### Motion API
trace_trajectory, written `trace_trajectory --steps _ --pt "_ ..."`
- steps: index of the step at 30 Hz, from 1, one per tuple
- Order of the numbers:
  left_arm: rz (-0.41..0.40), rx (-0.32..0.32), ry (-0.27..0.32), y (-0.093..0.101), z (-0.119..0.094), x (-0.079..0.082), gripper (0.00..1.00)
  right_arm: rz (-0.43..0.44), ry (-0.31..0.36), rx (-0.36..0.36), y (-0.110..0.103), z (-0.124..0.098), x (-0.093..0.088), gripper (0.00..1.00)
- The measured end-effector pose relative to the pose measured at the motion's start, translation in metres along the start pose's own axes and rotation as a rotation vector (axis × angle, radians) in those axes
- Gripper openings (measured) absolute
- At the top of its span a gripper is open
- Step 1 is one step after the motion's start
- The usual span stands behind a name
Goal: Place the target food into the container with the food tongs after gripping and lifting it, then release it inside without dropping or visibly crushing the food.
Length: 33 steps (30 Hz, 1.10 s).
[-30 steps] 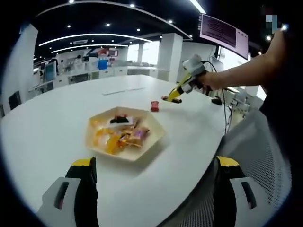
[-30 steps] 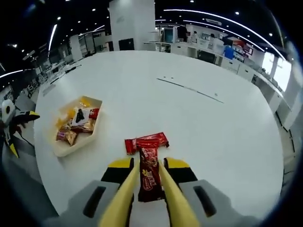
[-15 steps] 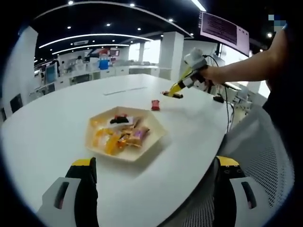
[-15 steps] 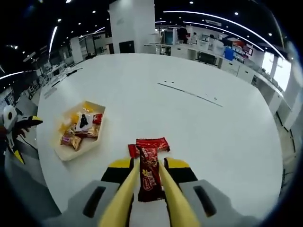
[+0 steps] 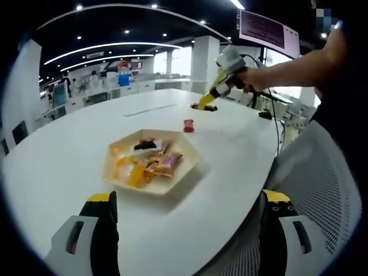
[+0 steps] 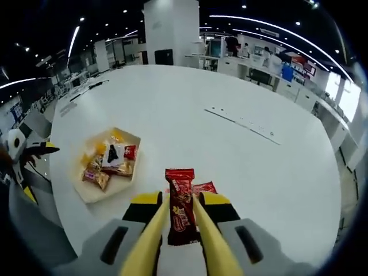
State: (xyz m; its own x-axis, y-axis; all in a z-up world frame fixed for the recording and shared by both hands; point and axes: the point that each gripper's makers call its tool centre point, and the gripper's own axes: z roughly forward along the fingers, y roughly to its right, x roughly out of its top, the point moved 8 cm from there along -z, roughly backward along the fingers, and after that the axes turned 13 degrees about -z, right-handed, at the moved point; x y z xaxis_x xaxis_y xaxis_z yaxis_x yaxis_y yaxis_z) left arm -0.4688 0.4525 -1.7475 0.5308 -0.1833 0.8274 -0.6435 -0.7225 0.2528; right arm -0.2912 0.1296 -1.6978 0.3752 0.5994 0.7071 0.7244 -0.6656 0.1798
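Right gripper (image 6: 179, 230), yellow tongs clamped lengthwise on red snack bar (image 6: 180, 198); I see cream hexagonal tray (image 6: 86, 195) ahead-left, left gripper (image 5: 184, 230) gaping empty.

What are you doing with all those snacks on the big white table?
A person holds the right gripper, whose yellow tongs are clamped on a red snack bar, lifted above the white table. Another red snack lies on the table just beneath. The hexagonal tray, already holding wrapped snacks, waits nearby. The left gripper is open and holds nothing.
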Motion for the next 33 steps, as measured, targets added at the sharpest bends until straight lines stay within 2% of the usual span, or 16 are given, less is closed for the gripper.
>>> trace_trajectory --steps 3,11,14,19,24,28,31,33 --pt "0.045 -0.003 0.001 0.004 0.001 0.002 1.0 -0.014 0.008 0.012 -0.005 0.001 0.008 0.24" --pt "-0.008 0.004 0.023 -0.002 -0.001 0.003 1.0 -0.079 0.031 0.074 -0.028 0.008 0.037 0.24" --pt "-0.064 0.029 0.056 -0.009 -0.003 0.004 1.0 -0.094 0.04 0.088 -0.034 0.011 0.046 0.24" --pt "-0.097 0.041 0.05 -0.012 -0.003 0.002 0.99 -0.115 0.049 0.121 -0.048 0.017 0.058 0.24" --pt "-0.064 0.033 0.036 -0.009 -0.002 0.0 0.99 -0.157 0.058 0.164 -0.068 0.023 0.072 0.24" --pt "-0.07 0.041 0.044 -0.011 -0.003 0.0 0.99 -0.178 0.074 0.192 -0.082 0.025 0.083 0.24" --pt "-0.078 0.049 0.054 -0.012 -0.005 0.002 0.99 -0.194 0.082 0.214 -0.093 0.026 0.091 0.24" --pt "-0.113 0.026 0.089 -0.011 -0.006 0.006 0.99 -0.206 0.088 0.226 -0.1 0.027 0.094 0.24"
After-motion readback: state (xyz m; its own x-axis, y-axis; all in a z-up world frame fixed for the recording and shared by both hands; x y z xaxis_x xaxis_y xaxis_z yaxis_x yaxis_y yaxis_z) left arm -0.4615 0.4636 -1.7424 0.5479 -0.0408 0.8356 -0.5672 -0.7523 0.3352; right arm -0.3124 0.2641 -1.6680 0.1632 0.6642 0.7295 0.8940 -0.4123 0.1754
